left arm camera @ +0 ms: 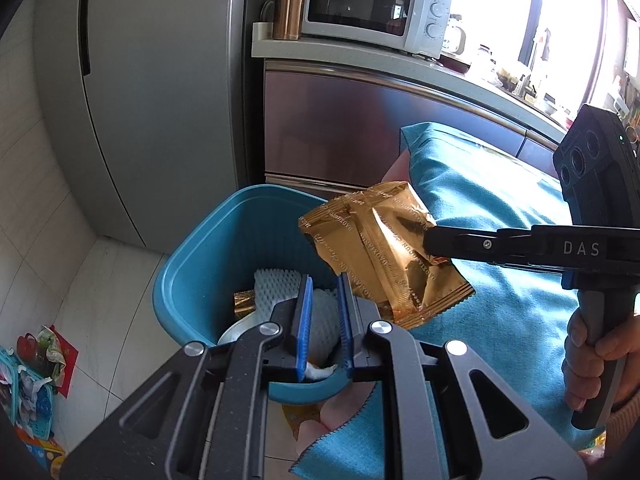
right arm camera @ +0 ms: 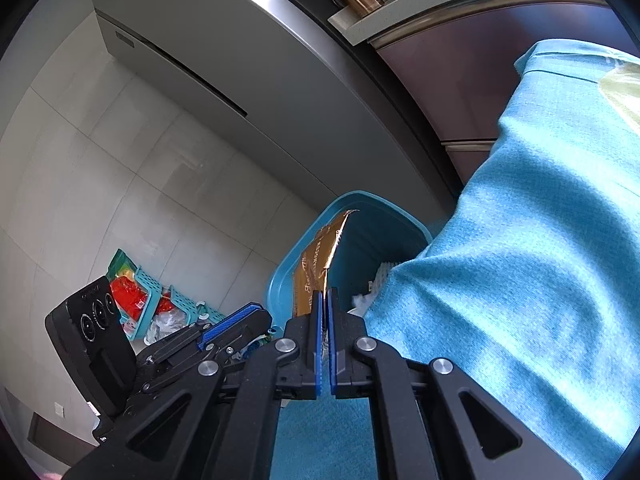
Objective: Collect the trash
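One gold wrapper (left arm camera: 384, 248) pinched in my right tool (left arm camera: 430, 242), hanging over bin (left arm camera: 208, 248) rim beside blue-clothed bench (left arm camera: 500, 216). Left tool (left arm camera: 324, 312) grips near rim of bin. Drop step; next I centre wrapper over opening, release.

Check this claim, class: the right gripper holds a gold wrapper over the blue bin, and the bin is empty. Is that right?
One detail is wrong: the blue bin is not empty. The left wrist view shows white foam netting and other scraps inside it. The right gripper does hold the gold wrapper over the bin.
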Available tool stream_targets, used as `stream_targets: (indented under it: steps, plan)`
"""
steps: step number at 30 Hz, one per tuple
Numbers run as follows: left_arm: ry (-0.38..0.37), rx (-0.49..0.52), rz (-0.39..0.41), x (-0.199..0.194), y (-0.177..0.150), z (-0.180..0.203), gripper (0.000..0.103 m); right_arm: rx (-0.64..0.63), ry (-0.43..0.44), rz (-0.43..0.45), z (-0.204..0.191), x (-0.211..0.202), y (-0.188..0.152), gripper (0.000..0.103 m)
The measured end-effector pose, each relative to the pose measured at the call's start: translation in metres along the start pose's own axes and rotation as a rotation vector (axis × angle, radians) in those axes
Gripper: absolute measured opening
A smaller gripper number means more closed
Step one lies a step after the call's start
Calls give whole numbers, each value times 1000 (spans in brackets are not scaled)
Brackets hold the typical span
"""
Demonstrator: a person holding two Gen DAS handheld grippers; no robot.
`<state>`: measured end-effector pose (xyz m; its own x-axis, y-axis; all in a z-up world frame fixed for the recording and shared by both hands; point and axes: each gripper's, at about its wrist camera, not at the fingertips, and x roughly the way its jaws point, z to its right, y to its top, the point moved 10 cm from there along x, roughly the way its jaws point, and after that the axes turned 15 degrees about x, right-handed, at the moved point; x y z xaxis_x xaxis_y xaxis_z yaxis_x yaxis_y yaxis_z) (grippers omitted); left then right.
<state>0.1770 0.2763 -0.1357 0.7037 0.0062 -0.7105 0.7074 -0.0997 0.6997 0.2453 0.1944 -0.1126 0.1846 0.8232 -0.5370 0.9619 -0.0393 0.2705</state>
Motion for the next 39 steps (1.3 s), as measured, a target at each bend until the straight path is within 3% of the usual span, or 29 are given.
stream_targets:
  steps: [23,26,29,32,37,39]
  plan:
    - [-11,-76,1,6,-9,-11,15,-53,-108,-22,-5,41,1,9]
    - [-12,-77,10,3,-9,-11,22,-53,-107,-16,-3,38,1,12]
    - [-6,-72,25,-3,-7,-8,32,-71,-115,-2,-3,32,-1,23]
    - [-3,-70,45,-12,-7,-5,48,-101,-126,28,-5,21,-5,41]
    - [0,-67,99,-32,-4,1,76,-186,-152,101,-13,-11,-13,56]
    - [-1,-61,125,-42,-4,5,88,-224,-172,143,-14,-27,-17,67]
